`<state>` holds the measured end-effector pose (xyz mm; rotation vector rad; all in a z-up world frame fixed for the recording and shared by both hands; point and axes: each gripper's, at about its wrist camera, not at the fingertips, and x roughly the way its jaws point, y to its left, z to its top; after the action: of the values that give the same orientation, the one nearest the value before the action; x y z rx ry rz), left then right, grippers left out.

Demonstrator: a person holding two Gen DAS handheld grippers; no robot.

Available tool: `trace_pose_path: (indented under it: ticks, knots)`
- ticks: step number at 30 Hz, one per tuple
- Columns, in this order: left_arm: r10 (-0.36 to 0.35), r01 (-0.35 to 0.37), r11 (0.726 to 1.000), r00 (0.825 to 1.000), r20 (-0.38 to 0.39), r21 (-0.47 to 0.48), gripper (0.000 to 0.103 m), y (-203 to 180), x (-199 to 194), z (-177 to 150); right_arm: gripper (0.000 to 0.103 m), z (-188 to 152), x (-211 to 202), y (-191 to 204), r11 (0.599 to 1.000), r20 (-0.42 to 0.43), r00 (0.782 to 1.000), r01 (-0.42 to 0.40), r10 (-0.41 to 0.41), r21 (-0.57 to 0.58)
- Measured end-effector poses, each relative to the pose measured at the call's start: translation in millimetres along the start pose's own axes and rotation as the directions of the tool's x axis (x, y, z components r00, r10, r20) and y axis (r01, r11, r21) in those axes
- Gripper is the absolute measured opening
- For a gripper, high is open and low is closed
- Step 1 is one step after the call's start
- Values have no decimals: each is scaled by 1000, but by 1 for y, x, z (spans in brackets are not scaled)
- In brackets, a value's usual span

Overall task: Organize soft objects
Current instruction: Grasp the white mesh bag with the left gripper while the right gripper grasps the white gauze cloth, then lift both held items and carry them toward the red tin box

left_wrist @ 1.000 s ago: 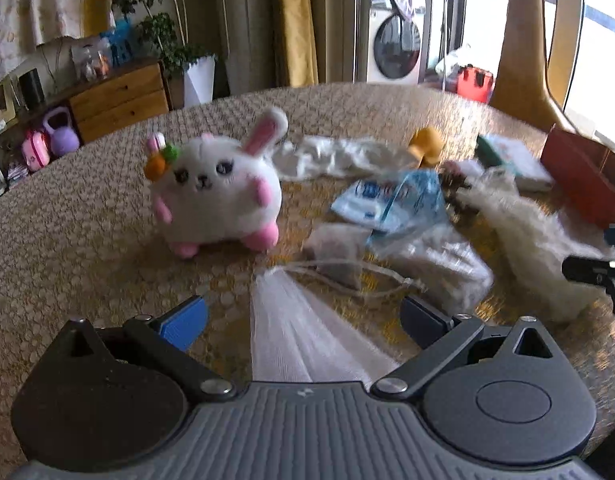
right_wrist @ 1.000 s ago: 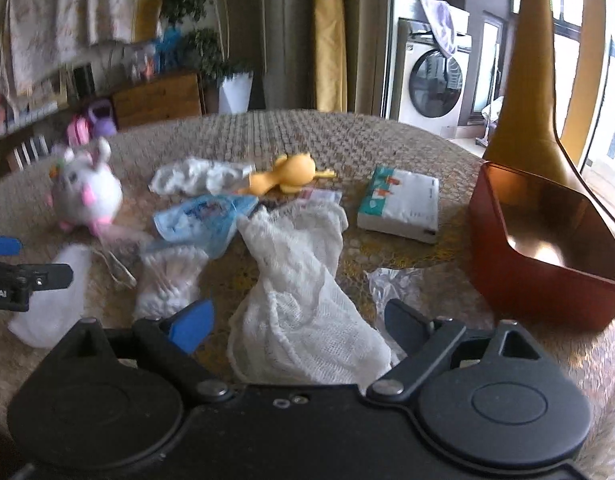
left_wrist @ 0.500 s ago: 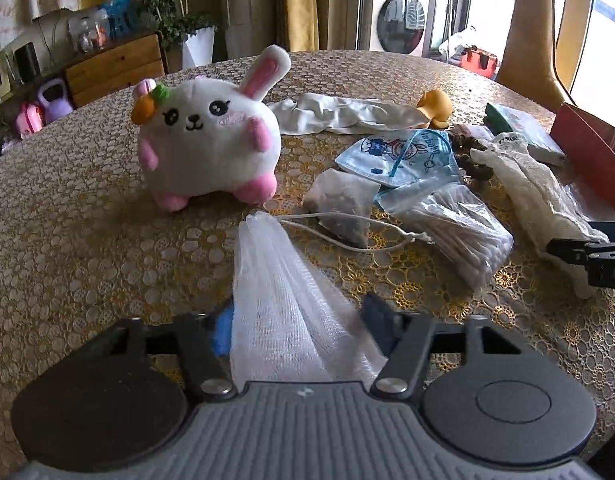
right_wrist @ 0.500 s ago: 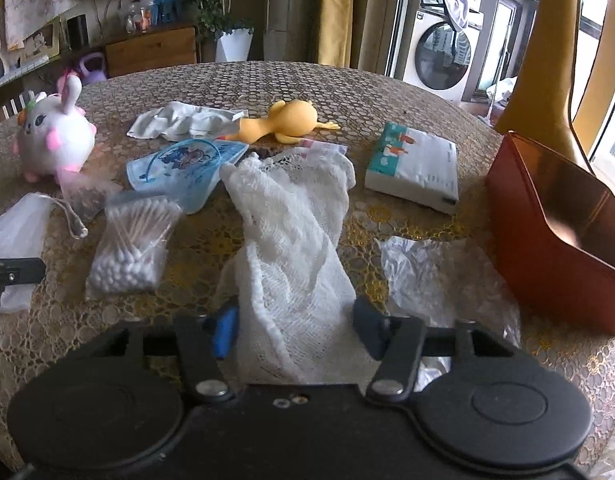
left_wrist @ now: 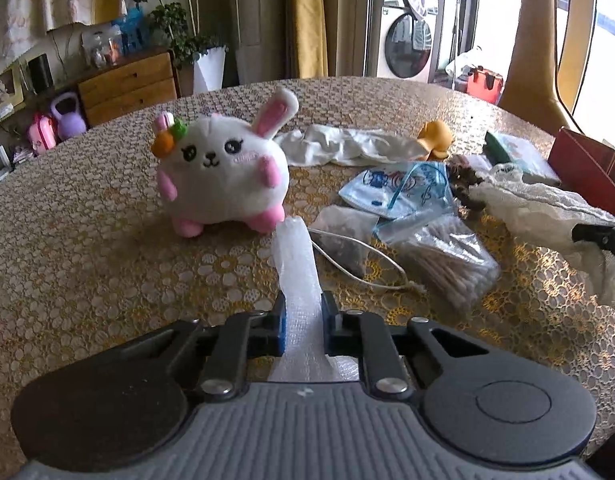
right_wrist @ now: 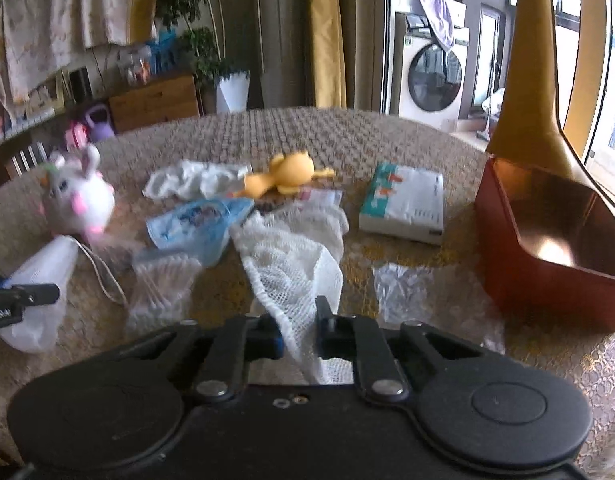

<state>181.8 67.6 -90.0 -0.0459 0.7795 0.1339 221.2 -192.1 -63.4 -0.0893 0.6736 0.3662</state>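
Note:
My left gripper is closing its jaws on a white mesh pouch, and the pads pinch it into a narrow strip that lies forward on the table. A white and pink bunny plush sits just beyond the pouch's far end. In the right wrist view my right gripper is closing on a white lace net cloth, bunched between the pads. The rest of that cloth spreads out ahead on the table. A yellow plush toy lies farther back.
A red open box stands at the right edge of the lace-covered table. Between the grippers lie a bag of cotton swabs, a blue packet, a white rag, a tissue pack and crumpled clear plastic.
Both grippers went from wide open to pinched: the left on the mesh pouch, the right on the lace cloth. Each piece of fabric is now squeezed narrow between the pads.

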Motion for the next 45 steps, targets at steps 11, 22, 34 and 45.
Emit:
trace_pose_path:
  ticks: [11,22,34,45]
  knots:
    - [-43,45,998,998,46,-32,15,-8,-35,17,11,27,-53,-16,994,119,990,-88,80,64]
    - [-130,130,991,988,87,-2,15,-35,-65,47,6,46,-101,-48,986,227,971,-107,77,124]
    - [-149,147,988,986,78,41,15,-54,-66,42,7,6,-80,-51,987,28,987,-162,161,25]
    - [-158,157,987,986,42,38,15,-53,-55,32,25,-26,-26,-30,986,-103,991,-104,91,-130]
